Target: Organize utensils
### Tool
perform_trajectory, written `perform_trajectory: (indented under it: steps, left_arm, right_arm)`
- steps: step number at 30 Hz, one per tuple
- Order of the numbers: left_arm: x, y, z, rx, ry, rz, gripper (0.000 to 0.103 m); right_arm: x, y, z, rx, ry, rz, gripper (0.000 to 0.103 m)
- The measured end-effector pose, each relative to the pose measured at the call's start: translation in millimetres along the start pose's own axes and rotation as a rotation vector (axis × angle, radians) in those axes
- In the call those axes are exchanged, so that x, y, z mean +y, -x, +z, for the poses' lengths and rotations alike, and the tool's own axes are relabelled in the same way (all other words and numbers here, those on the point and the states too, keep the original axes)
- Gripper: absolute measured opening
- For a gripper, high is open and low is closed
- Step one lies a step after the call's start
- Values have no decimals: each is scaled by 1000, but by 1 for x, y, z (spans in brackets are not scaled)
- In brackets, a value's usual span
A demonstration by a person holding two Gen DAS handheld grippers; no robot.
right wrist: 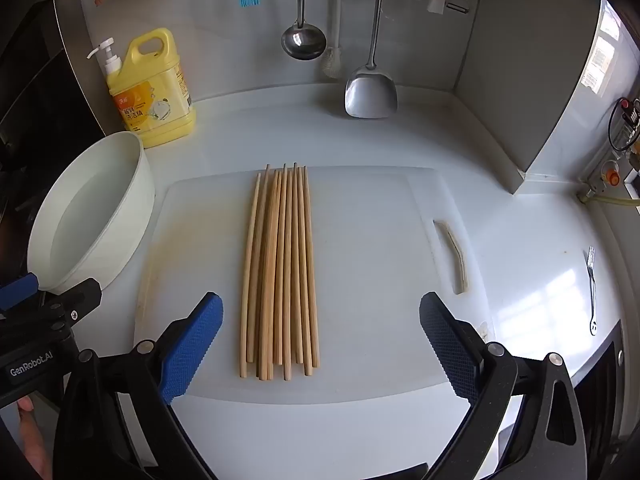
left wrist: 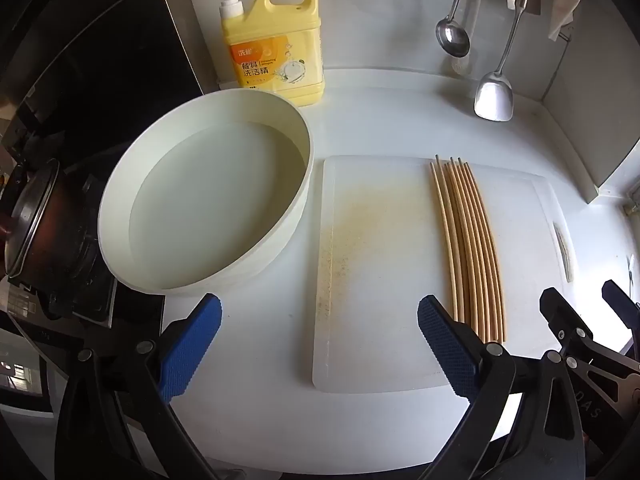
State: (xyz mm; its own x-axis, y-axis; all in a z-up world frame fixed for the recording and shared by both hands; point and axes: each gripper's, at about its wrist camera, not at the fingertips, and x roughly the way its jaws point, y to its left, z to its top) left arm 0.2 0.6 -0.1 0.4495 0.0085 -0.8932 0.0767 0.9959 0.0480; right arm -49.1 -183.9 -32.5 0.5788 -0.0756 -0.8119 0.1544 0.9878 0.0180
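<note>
Several wooden chopsticks lie side by side in a neat bundle on a white cutting board. They also show in the left wrist view, on the right part of the board. My right gripper is open and empty, just in front of the near ends of the chopsticks. My left gripper is open and empty, over the board's near left edge, left of the chopsticks. The right gripper's black frame shows at the right edge of the left wrist view.
A round white basin with water stands left of the board. A yellow detergent bottle stands behind it. A ladle and a spatula hang on the back wall. A small fork lies on the counter at right. A stove with a pot is at far left.
</note>
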Motion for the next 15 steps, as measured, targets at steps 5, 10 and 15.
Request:
perform_trajectory:
  steps: [5, 10, 15]
  left_arm:
    - [5, 3, 1, 1, -9, 18, 97]
    - [12, 6, 0, 1, -8, 12, 97]
    - [7, 7, 0, 0, 0, 28, 97]
  right_arm:
    - [0, 2, 0, -2, 3, -2, 94]
    - [1, 3, 0, -3, 6, -6, 94]
    - [2, 4, 0, -6, 8, -7, 94]
